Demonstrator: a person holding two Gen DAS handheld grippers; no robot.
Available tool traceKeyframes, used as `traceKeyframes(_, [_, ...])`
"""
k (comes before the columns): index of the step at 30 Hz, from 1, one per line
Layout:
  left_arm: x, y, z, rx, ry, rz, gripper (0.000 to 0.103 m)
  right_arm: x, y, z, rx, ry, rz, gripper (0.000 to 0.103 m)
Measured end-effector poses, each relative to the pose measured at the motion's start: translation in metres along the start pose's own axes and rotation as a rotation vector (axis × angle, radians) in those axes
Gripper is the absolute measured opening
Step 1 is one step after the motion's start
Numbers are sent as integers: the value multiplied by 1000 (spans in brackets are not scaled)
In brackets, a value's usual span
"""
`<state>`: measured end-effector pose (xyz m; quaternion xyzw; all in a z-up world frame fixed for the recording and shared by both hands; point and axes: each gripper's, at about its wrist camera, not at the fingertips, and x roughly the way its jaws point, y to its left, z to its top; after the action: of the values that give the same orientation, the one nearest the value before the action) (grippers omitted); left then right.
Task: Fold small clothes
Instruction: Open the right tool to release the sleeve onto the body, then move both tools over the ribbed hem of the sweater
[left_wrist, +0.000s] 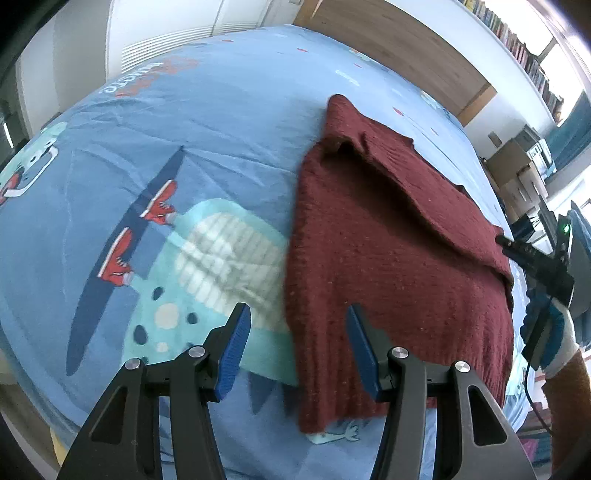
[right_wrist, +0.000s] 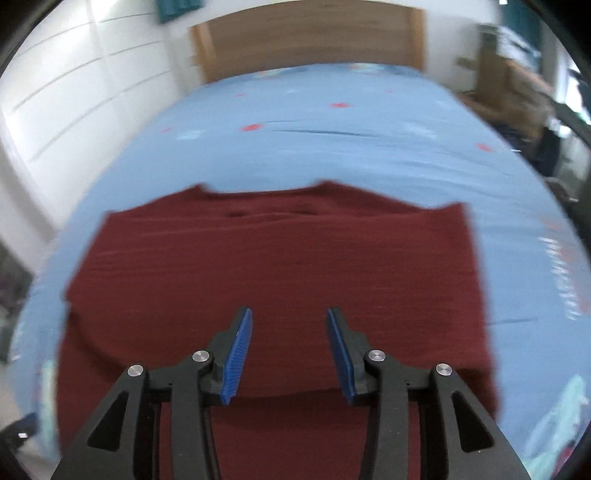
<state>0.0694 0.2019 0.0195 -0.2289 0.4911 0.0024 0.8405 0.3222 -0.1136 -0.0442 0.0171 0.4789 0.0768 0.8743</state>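
Observation:
A dark red knitted sweater (left_wrist: 388, 240) (right_wrist: 277, 266) lies flat on the blue bedcover, with one part folded diagonally across its top. My left gripper (left_wrist: 298, 310) hovers open over the sweater's left edge near the hem. Its right finger is over the knit, its left finger is over the bedcover, and neither pad presses on anything. My right gripper (right_wrist: 290, 312) stands open above the near part of the sweater with nothing gripped. The right wrist view is blurred by motion.
The printed bedcover (left_wrist: 184, 129) fills both views. A wooden headboard (right_wrist: 306, 40) is at the far end and white wardrobe doors (right_wrist: 55, 92) stand on the left. Cardboard boxes (left_wrist: 517, 162) and a bookshelf (left_wrist: 517, 44) lie beyond the bed's right side. A person's gloved hand (left_wrist: 546, 328) shows at the right edge.

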Motion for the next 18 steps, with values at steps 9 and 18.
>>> traceKeyframes(9, [13, -28, 4, 51, 7, -8, 48, 19, -47, -46, 29, 53, -85, 46])
traceKeyframes(18, [20, -40, 7, 61, 9, -21, 48, -9, -20, -40, -15, -12, -69, 47])
